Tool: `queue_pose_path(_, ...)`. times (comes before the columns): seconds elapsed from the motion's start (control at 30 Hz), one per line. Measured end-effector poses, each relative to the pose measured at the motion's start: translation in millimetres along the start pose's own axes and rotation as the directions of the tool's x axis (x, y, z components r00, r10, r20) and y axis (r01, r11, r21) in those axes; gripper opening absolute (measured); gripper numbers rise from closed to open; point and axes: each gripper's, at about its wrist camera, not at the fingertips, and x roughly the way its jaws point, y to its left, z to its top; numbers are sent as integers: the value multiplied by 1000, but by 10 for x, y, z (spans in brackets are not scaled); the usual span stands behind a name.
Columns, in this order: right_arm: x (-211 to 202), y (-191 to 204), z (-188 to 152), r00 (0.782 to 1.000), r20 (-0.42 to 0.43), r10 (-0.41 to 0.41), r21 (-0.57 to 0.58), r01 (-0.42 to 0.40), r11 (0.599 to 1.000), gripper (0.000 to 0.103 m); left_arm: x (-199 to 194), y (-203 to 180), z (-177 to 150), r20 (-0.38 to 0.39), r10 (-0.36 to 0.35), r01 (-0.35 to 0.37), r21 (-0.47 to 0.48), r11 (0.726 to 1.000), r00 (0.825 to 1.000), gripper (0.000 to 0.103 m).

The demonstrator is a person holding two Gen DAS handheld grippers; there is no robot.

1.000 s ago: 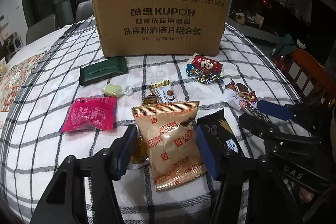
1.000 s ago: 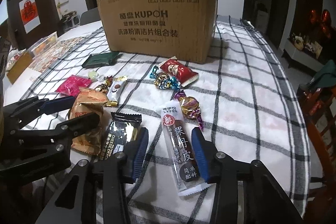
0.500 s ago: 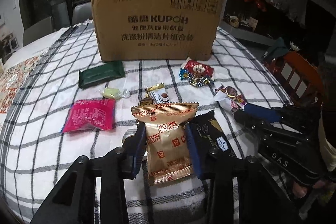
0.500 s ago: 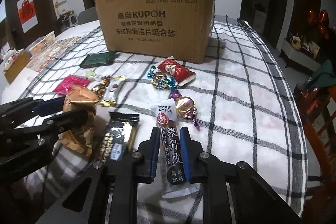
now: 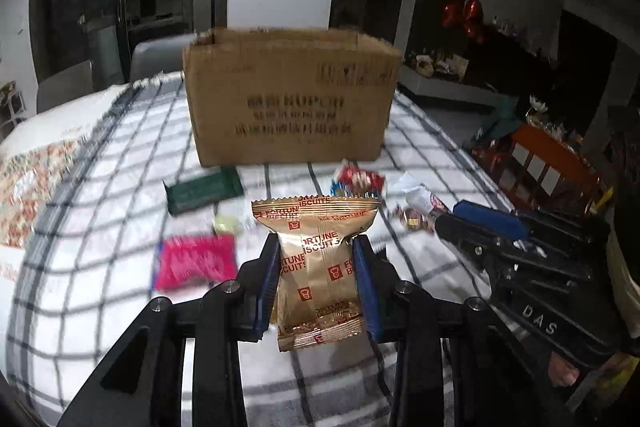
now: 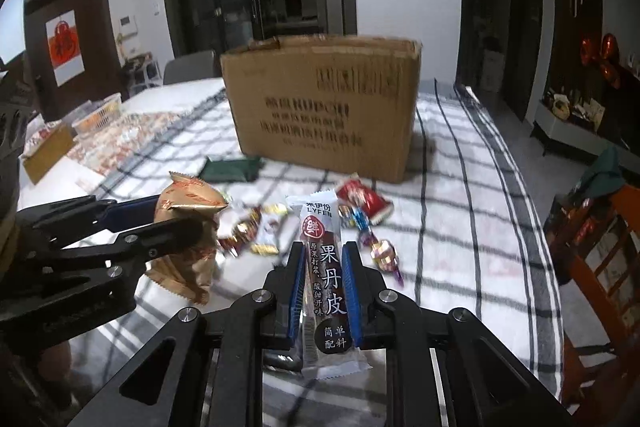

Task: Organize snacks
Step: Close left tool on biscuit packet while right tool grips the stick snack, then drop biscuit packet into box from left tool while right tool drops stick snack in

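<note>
My left gripper (image 5: pixel 316 247) is shut on a gold Fortune Biscuits packet (image 5: pixel 318 259) and holds it lifted above the checked tablecloth (image 5: pixel 100 227). My right gripper (image 6: pixel 323 255) is shut on a long fruit-leather bar (image 6: pixel 325 279) with a white top and also holds it off the table. An open brown cardboard box (image 5: pixel 292 99) stands upright behind the snacks; it also shows in the right wrist view (image 6: pixel 324 107). The left gripper with the gold packet (image 6: pixel 188 227) shows at the left of the right wrist view.
On the cloth lie a dark green packet (image 5: pixel 204 189), a pink packet (image 5: pixel 196 261), a pale green candy (image 5: pixel 226 225), a red packet (image 6: pixel 362 201) and several foil-wrapped sweets (image 6: pixel 380 251). An orange wooden chair (image 6: pixel 600 259) stands at the table's right edge.
Both grippers have lifted their snacks off the table and risen; the box's open top now shows. The black packet between the two snacks is out of view.
</note>
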Motion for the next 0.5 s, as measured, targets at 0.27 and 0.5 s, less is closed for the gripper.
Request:
queue_pose_path(0.27, -107, 87, 425, 993, 118, -11, -9, 12, 1000, 18, -163, 151, 523, 81, -7, 4, 39, 999, 997, 36)
queue_pose_path(0.5, -110, 68, 916, 976, 216, -7, 11, 5, 1000, 16, -172, 254, 1078, 148, -10, -4, 90, 996, 989, 35)
